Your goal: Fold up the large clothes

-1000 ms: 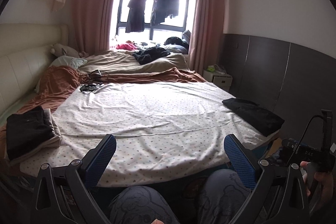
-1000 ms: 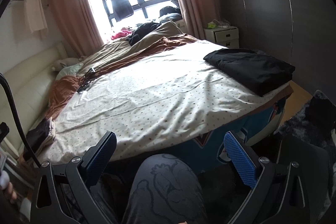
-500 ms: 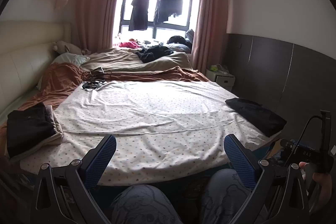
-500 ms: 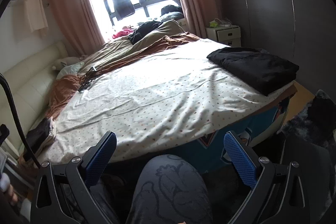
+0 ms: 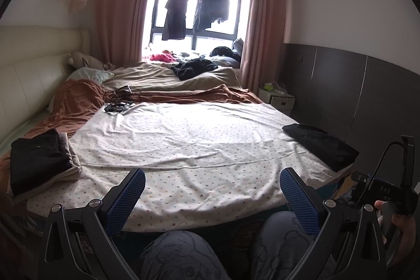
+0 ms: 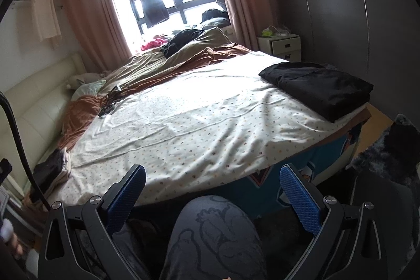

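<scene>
A folded black garment (image 5: 321, 144) lies at the right edge of the bed; it shows larger in the right wrist view (image 6: 319, 87). A stack of folded dark and beige clothes (image 5: 39, 162) sits at the bed's left edge, seen small in the right wrist view (image 6: 52, 169). My left gripper (image 5: 211, 197) is open and empty, held back from the bed's front edge above my knees. My right gripper (image 6: 211, 194) is open and empty, also short of the bed.
A white dotted sheet (image 5: 189, 146) covers the bed. Brown and beige blankets (image 5: 168, 88) with loose dark clothes lie behind. A white nightstand (image 6: 281, 43) stands by the grey wall. Clothes hang at the window (image 5: 176, 15). A dark rug (image 6: 388, 156) lies at right.
Both views have shifted slightly, tilting up and drawing back a little from the bed. Both grippers stay open and empty. Nothing on the bed has moved.
</scene>
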